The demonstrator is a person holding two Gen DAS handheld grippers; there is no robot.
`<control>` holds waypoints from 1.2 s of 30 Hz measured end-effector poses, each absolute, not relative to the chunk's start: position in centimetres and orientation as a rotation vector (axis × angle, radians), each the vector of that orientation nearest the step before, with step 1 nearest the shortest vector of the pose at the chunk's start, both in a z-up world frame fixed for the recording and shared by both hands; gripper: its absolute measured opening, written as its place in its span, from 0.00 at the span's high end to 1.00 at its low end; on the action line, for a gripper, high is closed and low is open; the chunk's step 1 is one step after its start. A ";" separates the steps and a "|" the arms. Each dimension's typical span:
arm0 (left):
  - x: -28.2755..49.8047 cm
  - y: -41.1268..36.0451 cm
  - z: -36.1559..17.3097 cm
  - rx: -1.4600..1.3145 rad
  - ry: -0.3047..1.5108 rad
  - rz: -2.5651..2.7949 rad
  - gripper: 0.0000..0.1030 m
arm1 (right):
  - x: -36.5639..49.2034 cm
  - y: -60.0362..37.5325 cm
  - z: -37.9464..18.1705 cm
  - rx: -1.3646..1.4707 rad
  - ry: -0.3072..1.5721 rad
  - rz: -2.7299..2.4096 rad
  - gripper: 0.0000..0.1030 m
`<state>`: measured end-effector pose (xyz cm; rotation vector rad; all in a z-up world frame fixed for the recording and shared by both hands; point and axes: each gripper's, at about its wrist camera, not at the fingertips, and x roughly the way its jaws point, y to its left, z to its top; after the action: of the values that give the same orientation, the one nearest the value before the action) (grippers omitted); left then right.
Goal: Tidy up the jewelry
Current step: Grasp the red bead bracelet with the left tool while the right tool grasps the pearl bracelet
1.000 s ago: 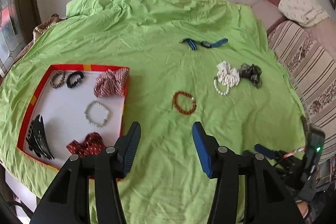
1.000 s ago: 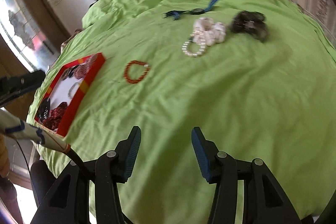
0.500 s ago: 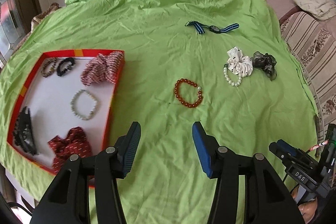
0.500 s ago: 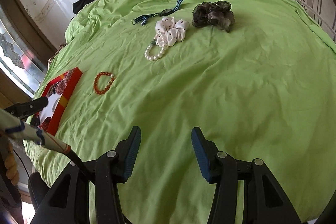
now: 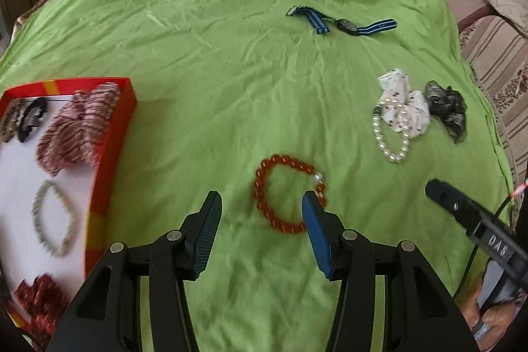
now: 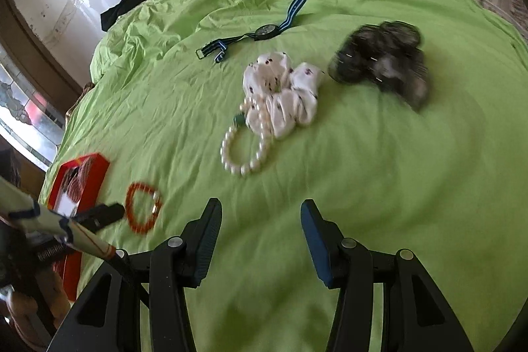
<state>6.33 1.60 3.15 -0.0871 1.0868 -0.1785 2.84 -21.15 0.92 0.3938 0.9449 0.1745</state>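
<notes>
Green sheet (image 5: 231, 61) covers the whole bed, wrinkled. Red-rimmed tray (image 5: 109, 160) sits at the left edge w/ a striped scrunchie (image 5: 79, 127), a pale bead bracelet (image 5: 52, 220), a dark red scrunchie (image 5: 36, 302) and small hair ties inside. Dark grey scrunchie (image 6: 382, 58) lies just beside the white spotted scrunchie (image 6: 283, 91), which overlaps the pearl bracelet (image 6: 244, 150). Blue-striped watch (image 5: 343, 23) lies farther up the sheet, apart from the rest. Red bead bracelet (image 5: 287, 193) lies loose on the sheet betw. tray and pearls. Left gripper (image 5: 262, 213) hangs over it, jaws about half apart, nothing held; its right finger hides part of the ring. Right gripper (image 6: 260, 220) is also half apart, empty, near the pearls.
</notes>
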 end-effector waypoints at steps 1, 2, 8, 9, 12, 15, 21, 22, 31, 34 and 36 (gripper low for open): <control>6.7 1.6 2.8 -0.091 1.092 -0.182 0.53 | 3.6 -21.0 0.7 0.391 0.950 0.174 0.47; 7.1 1.5 2.5 -0.092 1.096 -0.184 0.54 | 4.2 -20.8 0.5 0.388 0.954 0.173 0.47; 8.2 1.2 1.4 -0.081 1.097 -0.208 0.56 | 7.1 -20.0 -0.6 0.391 0.966 0.150 0.49; 8.3 1.1 1.3 -0.075 1.094 -0.210 0.56 | 7.5 -19.9 -0.7 0.391 0.964 0.140 0.50; 8.4 0.6 1.0 -0.057 1.082 -0.204 0.56 | 8.5 -19.8 -1.0 0.378 0.964 0.108 0.61; 8.3 -0.1 1.1 -0.023 1.074 -0.205 0.79 | 9.0 -19.5 -1.1 0.343 0.969 0.079 0.83; 7.3 -0.1 2.9 -0.056 1.070 -0.242 0.93 | 7.0 -20.8 0.3 0.393 0.957 0.117 0.89; 7.0 -0.1 3.4 -0.060 1.063 -0.248 0.93 | 6.6 -20.8 0.6 0.395 0.951 0.120 0.89; 2.5 0.3 8.3 -0.131 1.000 -0.312 0.93 | -0.4 -22.0 4.8 0.377 0.877 0.123 0.89; 1.1 0.3 9.7 -0.132 0.978 -0.327 0.93 | -2.6 -22.3 5.8 0.377 0.855 0.116 0.89; 0.2 0.4 10.5 -0.127 0.969 -0.330 0.93 | -3.8 -22.4 6.4 0.379 0.844 0.110 0.89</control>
<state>0.16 0.37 10.55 -0.1269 0.9695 -0.3303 -3.75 -22.40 6.42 0.3794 0.8439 0.1096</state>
